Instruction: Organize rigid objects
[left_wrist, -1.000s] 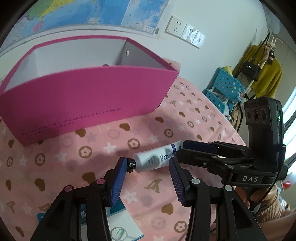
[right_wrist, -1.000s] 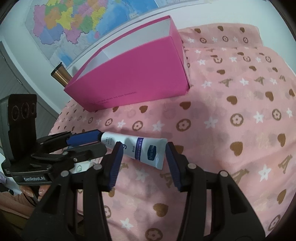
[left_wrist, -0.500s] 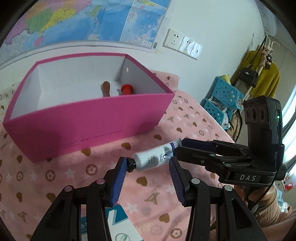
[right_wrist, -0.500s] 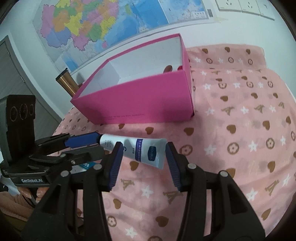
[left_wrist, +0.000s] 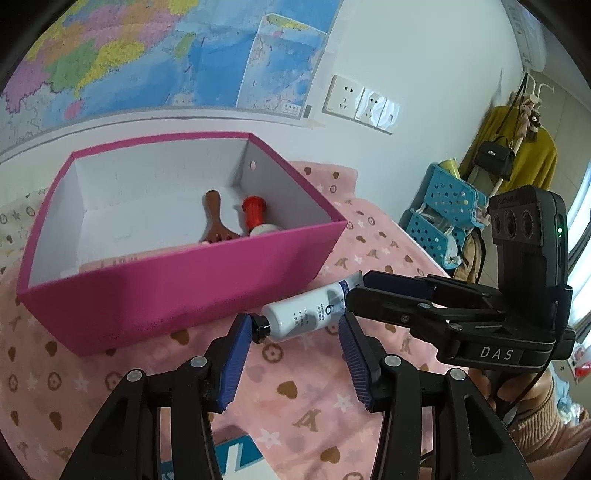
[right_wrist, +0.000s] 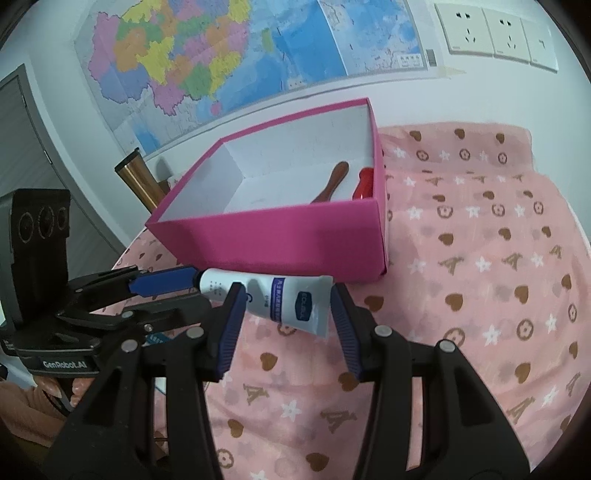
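Observation:
A white tube with a black cap hangs in the air in front of the pink box. My left gripper has the cap against its left pad and the tube's body at its right pad's tip. My right gripper holds the tube near its flat crimped end. In the left wrist view the right gripper closes around that end. The left gripper meets the cap in the right wrist view. Inside the box lie a wooden brush and a red-capped bottle.
A pink patterned cloth covers the table. A blue-and-white carton lies under my left gripper. A copper cylinder stands left of the box. Blue baskets and a coat rack stand beyond the table's right edge. A map hangs behind.
Both grippers have risen together with the tube between them. The box now sits lower in both views, and the brush and red-capped bottle inside it have come into sight.

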